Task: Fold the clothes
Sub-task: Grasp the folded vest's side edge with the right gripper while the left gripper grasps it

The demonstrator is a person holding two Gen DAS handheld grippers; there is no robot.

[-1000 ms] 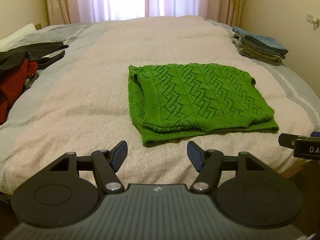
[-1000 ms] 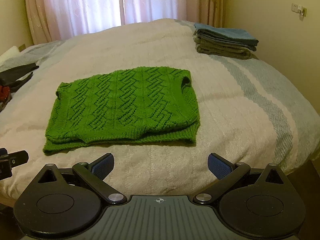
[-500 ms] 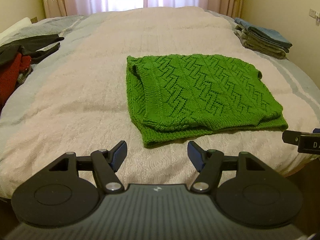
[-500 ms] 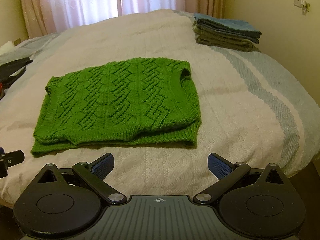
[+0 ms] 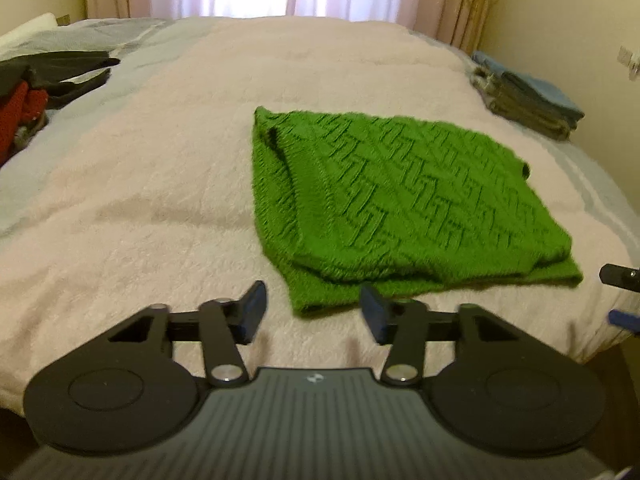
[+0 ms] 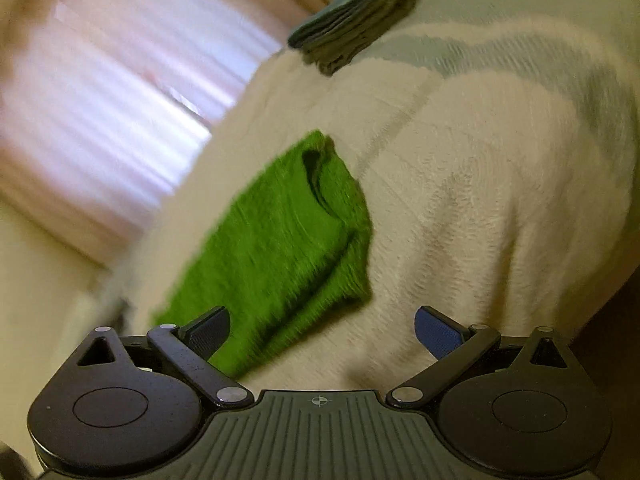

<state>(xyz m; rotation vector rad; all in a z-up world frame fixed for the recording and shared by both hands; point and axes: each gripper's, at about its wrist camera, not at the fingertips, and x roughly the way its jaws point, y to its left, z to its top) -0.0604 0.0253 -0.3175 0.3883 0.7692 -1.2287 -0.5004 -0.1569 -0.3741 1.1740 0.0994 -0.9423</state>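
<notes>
The green sweater [image 5: 404,204] — at 12 o'clock, already folded once — is best pinched at its near corners by the left gripper [image 5: 310,312] and the right gripper [image 6: 322,332], both wide apart and empty.

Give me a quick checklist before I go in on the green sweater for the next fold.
1. Left gripper open, holding nothing: ok.
2. Right gripper open, holding nothing: ok.
3. Green sweater lying flat on the bed, already folded once: ok.
4. Left gripper lined up with the sweater's near left corner: ok, though not touching it yet.
5. Right wrist view level and sharp: not ok, it is tilted and motion-blurred.
6. Folded stack and dark and red pile apart from the sweater: ok.
</notes>
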